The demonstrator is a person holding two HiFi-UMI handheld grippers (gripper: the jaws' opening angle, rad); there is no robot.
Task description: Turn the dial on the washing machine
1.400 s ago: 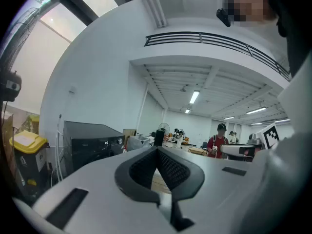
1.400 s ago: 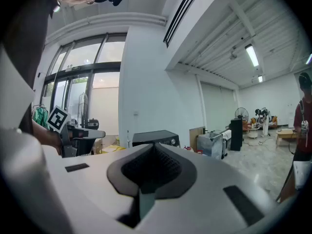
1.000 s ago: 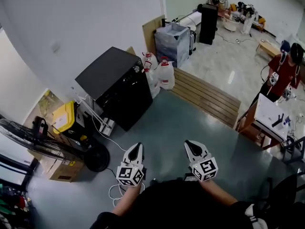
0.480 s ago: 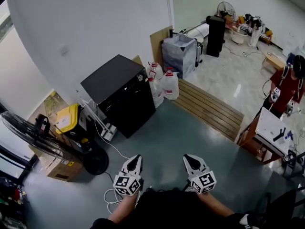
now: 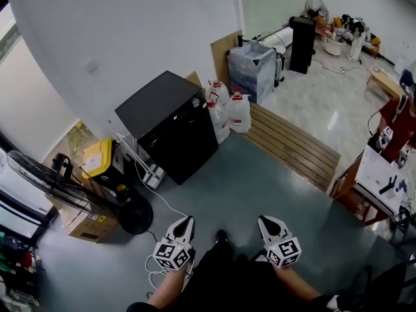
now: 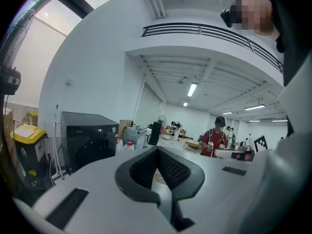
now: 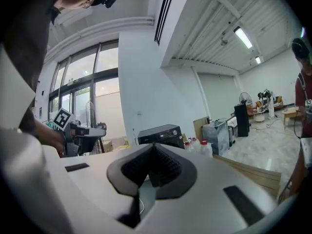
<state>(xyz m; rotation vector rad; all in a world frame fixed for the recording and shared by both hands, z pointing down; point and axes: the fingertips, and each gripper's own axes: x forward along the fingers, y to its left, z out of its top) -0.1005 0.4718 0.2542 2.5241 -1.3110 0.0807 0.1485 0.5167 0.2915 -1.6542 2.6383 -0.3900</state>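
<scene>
So the dial (image 5: 195,101) is that little silver knob at the top right corner of the black washing machine (image 5: 172,125), which stands against the white wall, well apart from both grippers. You can spot it in the right gripper view too (image 7: 175,132), tiny and far off.

What's changed over the last second: both grippers have dropped lower and closer to the person's body in the head view, and a shoe (image 5: 221,235) now shows between them. The machine hasn't got noticeably nearer though. My read is this is still the walk-up, with nothing on the dial started.

The left gripper (image 5: 184,221) has its jaws pressed together with nothing in them, and it's the same for the right gripper (image 5: 266,220). Either one will need to open up before it can grab that knob.

Around the machine there are water jugs (image 5: 231,112) just beside its right side, wooden slats (image 5: 292,145) past those, and a yellow bin (image 5: 97,158) and a big fan (image 5: 52,184) on the left. The floor (image 5: 260,181) straight ahead is mostly open. The only snag I'd watch is the white cable (image 5: 162,202) trailing from the machine towards the feet.
</scene>
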